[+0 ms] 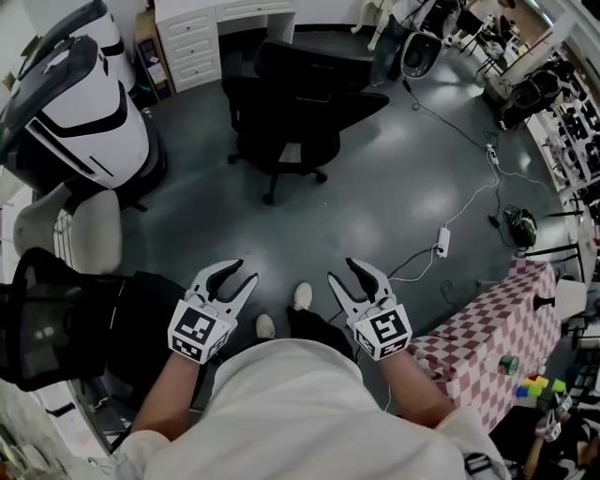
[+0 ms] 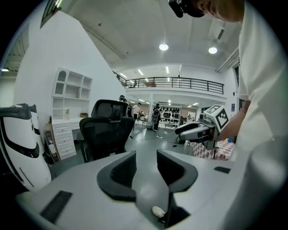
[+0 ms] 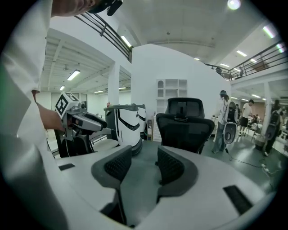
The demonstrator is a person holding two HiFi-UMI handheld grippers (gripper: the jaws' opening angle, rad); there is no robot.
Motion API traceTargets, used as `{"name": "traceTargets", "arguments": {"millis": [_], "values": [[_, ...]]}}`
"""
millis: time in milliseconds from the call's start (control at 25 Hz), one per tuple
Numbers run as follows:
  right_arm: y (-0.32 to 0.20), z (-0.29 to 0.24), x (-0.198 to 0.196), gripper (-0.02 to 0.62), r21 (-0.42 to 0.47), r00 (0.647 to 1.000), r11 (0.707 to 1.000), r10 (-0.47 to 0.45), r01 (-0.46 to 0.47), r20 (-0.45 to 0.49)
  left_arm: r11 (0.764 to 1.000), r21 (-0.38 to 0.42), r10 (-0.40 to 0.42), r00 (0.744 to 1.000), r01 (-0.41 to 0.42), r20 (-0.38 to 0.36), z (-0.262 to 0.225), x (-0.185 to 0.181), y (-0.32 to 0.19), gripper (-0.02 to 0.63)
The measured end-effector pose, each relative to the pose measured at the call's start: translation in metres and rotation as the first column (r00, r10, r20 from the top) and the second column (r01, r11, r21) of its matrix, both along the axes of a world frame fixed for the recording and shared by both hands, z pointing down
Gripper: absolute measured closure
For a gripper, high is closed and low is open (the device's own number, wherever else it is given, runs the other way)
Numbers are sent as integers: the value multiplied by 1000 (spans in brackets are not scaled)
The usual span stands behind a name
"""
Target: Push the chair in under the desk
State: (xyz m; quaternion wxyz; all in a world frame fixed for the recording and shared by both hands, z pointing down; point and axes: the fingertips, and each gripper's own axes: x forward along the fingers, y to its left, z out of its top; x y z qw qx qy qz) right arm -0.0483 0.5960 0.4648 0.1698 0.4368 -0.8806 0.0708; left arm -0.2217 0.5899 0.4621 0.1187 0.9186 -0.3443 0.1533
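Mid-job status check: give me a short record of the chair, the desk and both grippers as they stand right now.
chair: black, on the floor ahead, out from the desk, untouched
desk: white, with drawers, beyond the chair
left gripper: open, empty, short of the chair
right gripper: open, empty, short of the chair
task state: push not yet begun
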Motion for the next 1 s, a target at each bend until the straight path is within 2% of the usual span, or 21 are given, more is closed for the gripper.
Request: {"name": "traceTargets", "arguments": {"millis": [400, 1000], "values": [[-66, 1, 53, 426, 15, 1000, 1000, 23, -23, -3, 999, 29, -30, 998, 28, 48, -5, 31, -62, 446], [-172, 0, 119, 426, 51, 997, 996, -75, 76, -19, 992, 60, -120, 984, 113, 134, -15, 78, -150, 446]]}}
